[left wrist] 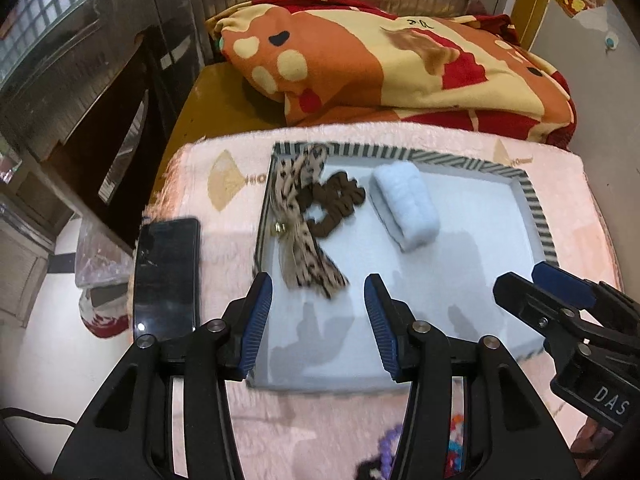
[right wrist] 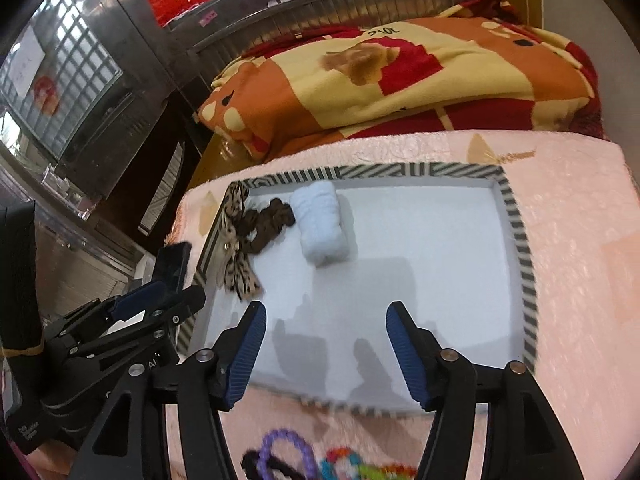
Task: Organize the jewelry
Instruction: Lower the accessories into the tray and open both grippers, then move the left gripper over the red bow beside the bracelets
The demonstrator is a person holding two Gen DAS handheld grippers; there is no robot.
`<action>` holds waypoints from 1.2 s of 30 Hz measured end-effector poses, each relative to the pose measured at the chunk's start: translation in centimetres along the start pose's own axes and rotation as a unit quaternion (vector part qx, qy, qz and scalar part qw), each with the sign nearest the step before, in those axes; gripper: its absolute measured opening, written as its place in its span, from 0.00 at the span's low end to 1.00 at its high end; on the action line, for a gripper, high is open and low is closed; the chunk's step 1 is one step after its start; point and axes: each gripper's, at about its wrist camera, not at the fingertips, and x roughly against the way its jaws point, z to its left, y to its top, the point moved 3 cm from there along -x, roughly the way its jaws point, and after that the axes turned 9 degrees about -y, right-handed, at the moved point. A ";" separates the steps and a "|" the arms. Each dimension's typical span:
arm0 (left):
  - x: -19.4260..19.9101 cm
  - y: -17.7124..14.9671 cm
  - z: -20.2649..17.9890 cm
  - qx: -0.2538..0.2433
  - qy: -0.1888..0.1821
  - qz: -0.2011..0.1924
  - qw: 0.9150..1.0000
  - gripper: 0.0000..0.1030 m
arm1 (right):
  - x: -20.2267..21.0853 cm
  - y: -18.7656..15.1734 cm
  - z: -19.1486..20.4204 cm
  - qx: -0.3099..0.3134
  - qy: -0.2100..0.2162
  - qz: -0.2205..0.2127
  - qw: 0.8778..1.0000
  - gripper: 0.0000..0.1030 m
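A white tray with a striped rim [left wrist: 536, 208] [right wrist: 516, 224] lies on a pink towel. In its left part lie a leopard-print bow [left wrist: 304, 224] [right wrist: 238, 248], a brown scrunchie [left wrist: 334, 204] [right wrist: 270, 222] and a pale blue fluffy scrunchie [left wrist: 406, 204] [right wrist: 322, 224]. My left gripper [left wrist: 318, 300] is open and empty over the tray's near left edge. My right gripper [right wrist: 326, 330] is open and empty over the tray's near middle; it also shows in the left wrist view [left wrist: 524, 280]. Purple and colourful bead bracelets [right wrist: 280, 452] [left wrist: 390, 446] lie on the towel in front of the tray.
A black phone [left wrist: 168, 272] [right wrist: 172, 264] lies on the towel left of the tray. A folded orange, yellow and red blanket [left wrist: 380, 60] [right wrist: 400, 80] sits behind the towel. A dark wooden cabinet [left wrist: 100, 128] stands to the left.
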 end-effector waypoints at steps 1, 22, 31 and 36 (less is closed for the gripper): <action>0.3 -0.5 -0.3 -0.001 0.000 0.000 1.000 0.46 | 0.4 -0.5 -0.1 0.001 -0.001 -0.001 1.000 0.60; 6.1 -10.5 -4.3 0.011 -0.006 -0.008 1.000 0.48 | 7.2 -10.6 -1.9 0.025 -0.017 -0.008 1.000 0.61; 7.4 -13.1 -5.6 0.012 -0.007 -0.008 1.000 0.50 | 8.3 -13.2 -3.3 0.030 -0.023 -0.008 0.999 0.63; 7.9 -13.9 -6.0 0.010 -0.004 -0.013 1.000 0.50 | 8.7 -14.0 -4.1 0.026 -0.020 -0.009 0.999 0.63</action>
